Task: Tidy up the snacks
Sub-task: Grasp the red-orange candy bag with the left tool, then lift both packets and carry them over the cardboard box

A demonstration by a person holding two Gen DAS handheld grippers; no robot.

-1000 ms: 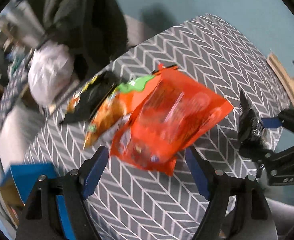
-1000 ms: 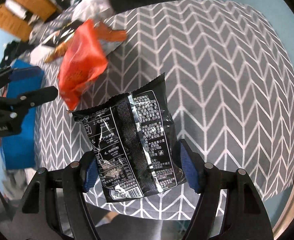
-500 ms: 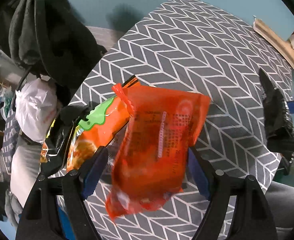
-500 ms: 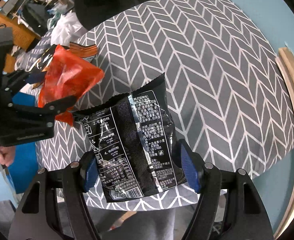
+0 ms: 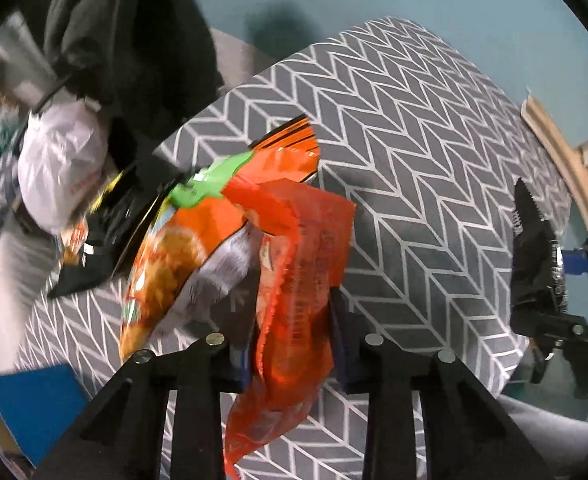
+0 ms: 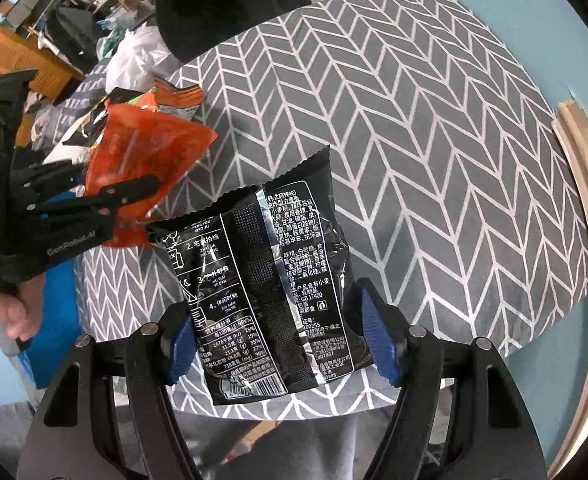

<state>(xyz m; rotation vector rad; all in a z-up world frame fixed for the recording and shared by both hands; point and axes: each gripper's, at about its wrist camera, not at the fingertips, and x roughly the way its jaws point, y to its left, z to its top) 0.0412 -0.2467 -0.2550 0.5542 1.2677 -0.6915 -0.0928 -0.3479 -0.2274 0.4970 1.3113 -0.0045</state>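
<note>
Judging from the spread, sorting sits at an early-to-middle stage: two packets in hand, a loose pile waiting at the left of the frame, no finished row or container visible.

Covering most of both views: one round table under a grey chevron cloth, bare across its centre and right.

Hanging upper left: one dark garment, with one white plastic bag just below it.

Lying centre-left on the cloth: one orange snack bag with a green band, overlapping one black-and-yellow packet beside it; possibly more beneath, cannot tell.

Held low centre in the right wrist view: one black foil snack packet, printed back up, between the blue pads of the right gripper, pads pressing both edges, jaws about half spread.

Pinched at lower centre in the left wrist view: one translucent red-orange snack packet, crumpled between the fingers of the left gripper, jaws closing hard onto it, nearly together.

Counting packets seen: four, two gripped, two lying loose.

Peeking at lower left: one blue box, purpose unclear.

Remaining, by this reading: placing both held packets, then dealing with the pile.
</note>
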